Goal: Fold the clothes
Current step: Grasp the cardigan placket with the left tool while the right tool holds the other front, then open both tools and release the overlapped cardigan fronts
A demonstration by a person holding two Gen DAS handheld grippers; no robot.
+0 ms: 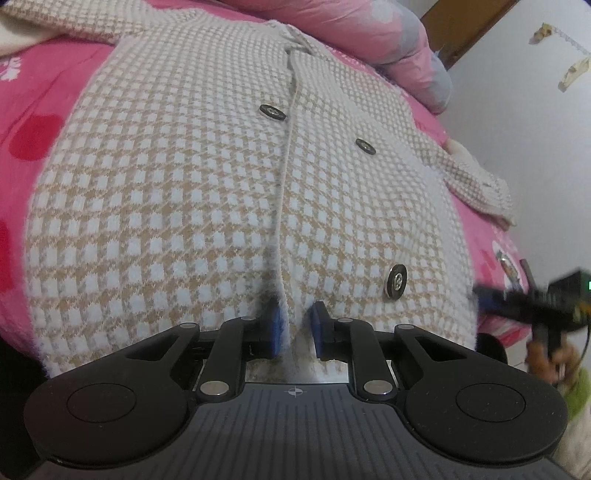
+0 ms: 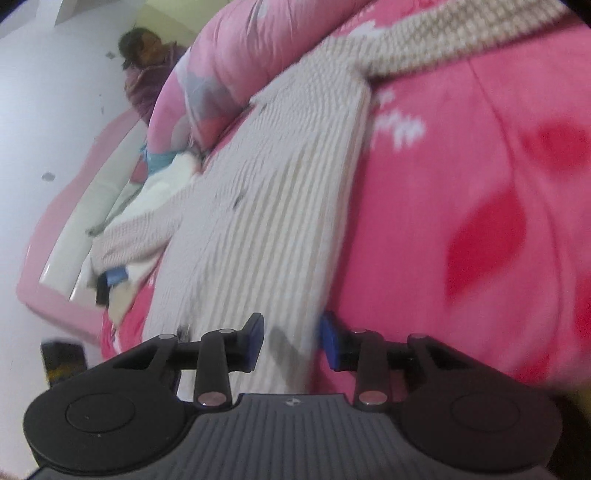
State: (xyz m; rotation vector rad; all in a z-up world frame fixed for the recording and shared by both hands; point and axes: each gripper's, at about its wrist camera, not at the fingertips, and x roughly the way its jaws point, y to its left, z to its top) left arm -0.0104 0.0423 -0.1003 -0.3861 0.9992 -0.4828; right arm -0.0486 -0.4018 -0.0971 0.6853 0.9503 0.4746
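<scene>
Right wrist view motion-blurred, check pattern smeared into streaks, beige-and-white checked cardigan [image 1: 229, 177] spread buttoned on pink bed [image 1: 33, 110], filling frame centre, left gripper [image 1: 295, 328] fingers pinched on its bottom hem, right gripper [image 2: 291, 341] fingers apart over cardigan's edge, gripping nothing.

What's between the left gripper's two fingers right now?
The bottom hem of the checked cardigan, at its front opening, sits pinched in the left gripper. The left wrist view shows it.

The coat [image 1: 221, 177] lies flat on the bed [image 1: 40, 110], the quilt [image 1: 354, 33] bunched behind it, a wall [image 1: 517, 122] to the right.
</scene>
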